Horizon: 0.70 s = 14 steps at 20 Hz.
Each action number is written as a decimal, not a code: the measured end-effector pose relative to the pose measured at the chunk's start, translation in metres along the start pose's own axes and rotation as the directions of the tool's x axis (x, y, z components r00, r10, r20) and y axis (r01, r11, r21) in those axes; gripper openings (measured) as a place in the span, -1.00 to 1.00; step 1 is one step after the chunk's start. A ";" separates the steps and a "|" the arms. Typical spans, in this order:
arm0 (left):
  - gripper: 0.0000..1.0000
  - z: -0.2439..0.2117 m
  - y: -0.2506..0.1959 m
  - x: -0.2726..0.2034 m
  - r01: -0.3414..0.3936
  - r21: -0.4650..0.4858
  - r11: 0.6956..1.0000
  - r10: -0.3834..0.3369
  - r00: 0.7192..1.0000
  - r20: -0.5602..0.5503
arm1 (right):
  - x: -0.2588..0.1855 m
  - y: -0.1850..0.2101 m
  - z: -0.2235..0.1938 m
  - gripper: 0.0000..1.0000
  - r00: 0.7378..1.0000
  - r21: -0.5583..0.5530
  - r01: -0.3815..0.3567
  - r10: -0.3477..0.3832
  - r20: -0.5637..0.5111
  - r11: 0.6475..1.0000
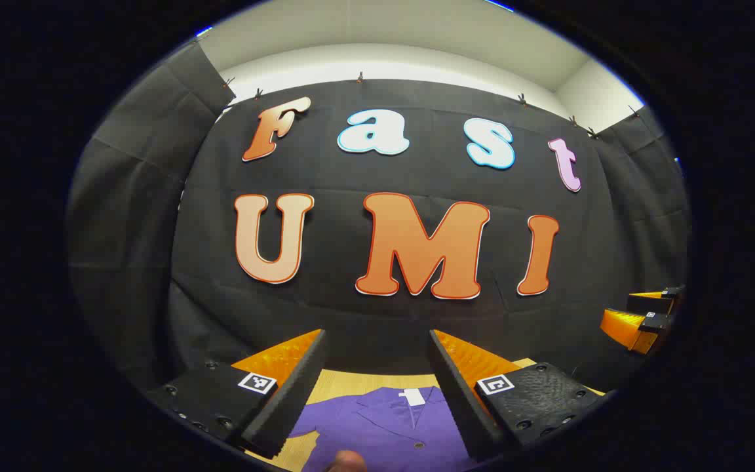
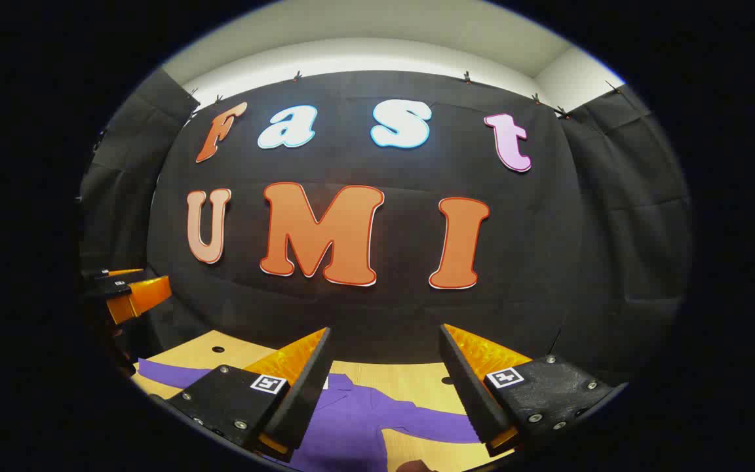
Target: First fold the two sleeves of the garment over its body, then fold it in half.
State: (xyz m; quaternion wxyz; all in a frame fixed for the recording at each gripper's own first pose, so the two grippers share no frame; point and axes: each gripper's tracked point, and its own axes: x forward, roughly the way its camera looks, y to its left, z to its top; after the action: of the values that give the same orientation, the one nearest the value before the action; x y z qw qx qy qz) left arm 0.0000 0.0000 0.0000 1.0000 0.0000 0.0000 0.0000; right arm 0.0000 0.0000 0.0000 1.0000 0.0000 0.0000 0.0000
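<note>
Nothing folded yet: the purple collared cloth garment [image 1: 384, 426] lies flat on the pale wooden counter [image 2: 410, 380] (sleeves out), both grippers [image 1: 374, 387] [image 2: 384, 387] above with fingers apart, empty.

No legible text, brand or number appears on the purple garment [image 1: 384, 426]; its white neck tag [image 1: 412, 396] is too small to read, and the square coded markers [image 1: 257, 383] (on each gripper's jaws) carry patterns, not words.
</note>
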 end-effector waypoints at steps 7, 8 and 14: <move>0.91 -0.009 -0.013 -0.014 0.004 0.044 0.999 -0.002 1.000 -0.028 | -0.004 0.020 0.000 0.89 0.999 0.031 -0.044 0.044 0.013 0.999; 0.87 -0.009 -0.014 -0.016 0.005 0.045 0.999 -0.004 1.000 -0.026 | -0.004 0.020 -0.002 0.89 0.999 0.038 -0.042 0.042 0.009 0.998; 0.91 -0.016 -0.020 -0.033 0.014 0.078 0.997 -0.011 0.999 -0.043 | -0.010 0.025 -0.001 0.89 0.999 0.069 -0.046 0.046 -0.003 0.997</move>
State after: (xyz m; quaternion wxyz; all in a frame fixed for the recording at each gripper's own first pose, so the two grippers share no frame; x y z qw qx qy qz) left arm -0.0326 -0.0200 -0.0165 0.9990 0.0390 0.0214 -0.0062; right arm -0.0103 0.0247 -0.0006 0.9991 0.0344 0.0022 0.0228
